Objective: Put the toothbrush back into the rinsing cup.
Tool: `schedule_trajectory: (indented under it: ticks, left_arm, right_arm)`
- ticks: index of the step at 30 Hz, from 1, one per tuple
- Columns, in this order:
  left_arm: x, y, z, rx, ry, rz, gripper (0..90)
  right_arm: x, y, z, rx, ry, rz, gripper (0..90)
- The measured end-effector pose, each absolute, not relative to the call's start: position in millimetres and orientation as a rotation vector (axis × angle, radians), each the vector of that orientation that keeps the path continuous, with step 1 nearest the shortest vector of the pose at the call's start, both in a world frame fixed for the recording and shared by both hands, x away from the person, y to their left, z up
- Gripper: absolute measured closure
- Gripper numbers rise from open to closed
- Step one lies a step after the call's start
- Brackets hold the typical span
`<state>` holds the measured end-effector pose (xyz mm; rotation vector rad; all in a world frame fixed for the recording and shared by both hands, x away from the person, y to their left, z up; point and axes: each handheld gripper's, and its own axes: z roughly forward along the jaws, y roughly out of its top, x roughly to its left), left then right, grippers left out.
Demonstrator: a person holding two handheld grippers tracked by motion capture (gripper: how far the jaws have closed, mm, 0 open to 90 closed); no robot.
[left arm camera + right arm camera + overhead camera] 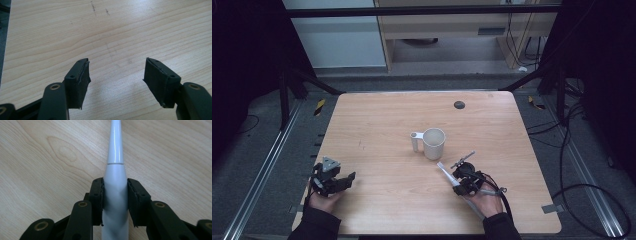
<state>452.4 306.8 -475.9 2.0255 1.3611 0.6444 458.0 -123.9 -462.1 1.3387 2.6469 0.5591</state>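
Note:
A white mug (433, 143) stands upright near the middle of the wooden table (377, 115), its handle pointing left. Just in front of it, my right gripper (457, 180) is shut on a white and grey tapered toothbrush (445, 171) whose thin end points toward the mug. In the right gripper view both pads press the sides of the toothbrush's thick grey body (115, 202), and its slim white neck (115, 147) runs on over the tabletop. My left gripper (346, 179) rests at the front left, its jaws wide apart (116, 75) with only bare wood between them.
A small dark round hole (459, 105) sits in the table near the far edge. Black frame posts and cables flank the table on both sides. The front edge lies close behind both hands.

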Motion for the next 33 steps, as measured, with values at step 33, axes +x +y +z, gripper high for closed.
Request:
schedule_trajectory:
  ticks: [33]
  left_arm:
    - [452,306,-475,2.02,1.357,0.658,36.4]
  right_arm:
    - [444,-159,-408,1.268,2.28,1.062,67.6]
